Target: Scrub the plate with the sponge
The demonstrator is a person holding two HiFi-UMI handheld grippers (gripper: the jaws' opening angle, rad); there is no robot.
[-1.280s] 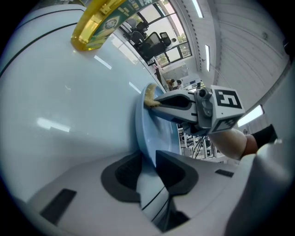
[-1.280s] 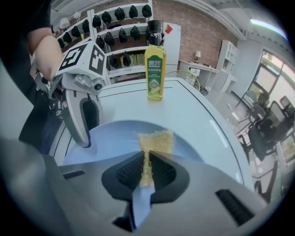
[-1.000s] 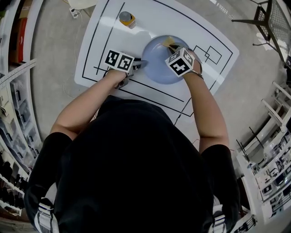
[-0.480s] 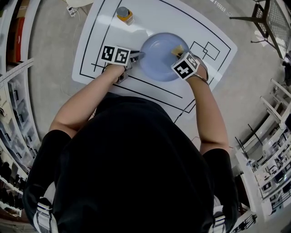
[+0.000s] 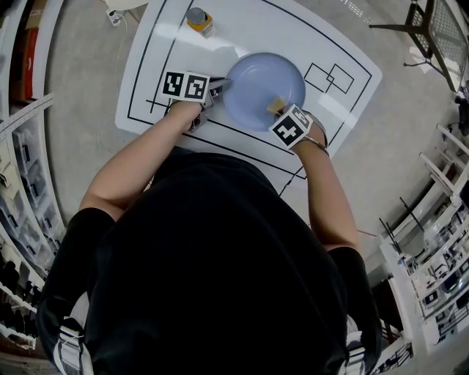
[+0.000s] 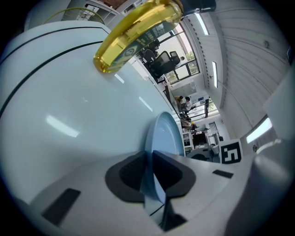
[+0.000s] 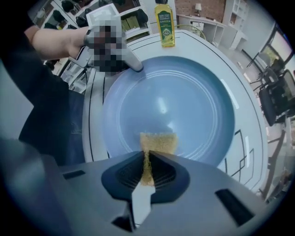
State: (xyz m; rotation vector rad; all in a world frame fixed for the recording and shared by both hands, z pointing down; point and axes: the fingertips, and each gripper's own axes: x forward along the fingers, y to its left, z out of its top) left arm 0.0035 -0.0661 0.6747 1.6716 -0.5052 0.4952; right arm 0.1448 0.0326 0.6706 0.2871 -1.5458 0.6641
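Note:
A pale blue plate (image 5: pixel 258 82) lies on the white table (image 5: pixel 168 51). My left gripper (image 5: pixel 223 86) grips its left rim. In the left gripper view the rim (image 6: pixel 162 133) runs edge-on between the dark pads (image 6: pixel 133 173), and the jaws (image 6: pixel 148 177) have just been closing on it. My right gripper (image 5: pixel 278 110) points steeply down over the plate's near right part, shut on a yellow sponge (image 5: pixel 275 105). In the right gripper view the sponge (image 7: pixel 158 142) is pinched thin between the pads and rests on the plate (image 7: pixel 184 101).
A yellow soap bottle (image 5: pixel 199 20) stands at the table's far left, also in the right gripper view as the bottle (image 7: pixel 164 25). Black lines mark the table. Shelving lines the left and right sides, and a chair (image 5: pixel 432 29) stands far right.
The right gripper has dragged the sponge from the plate's far side across to its near right part. The left gripper has stayed at the left rim.

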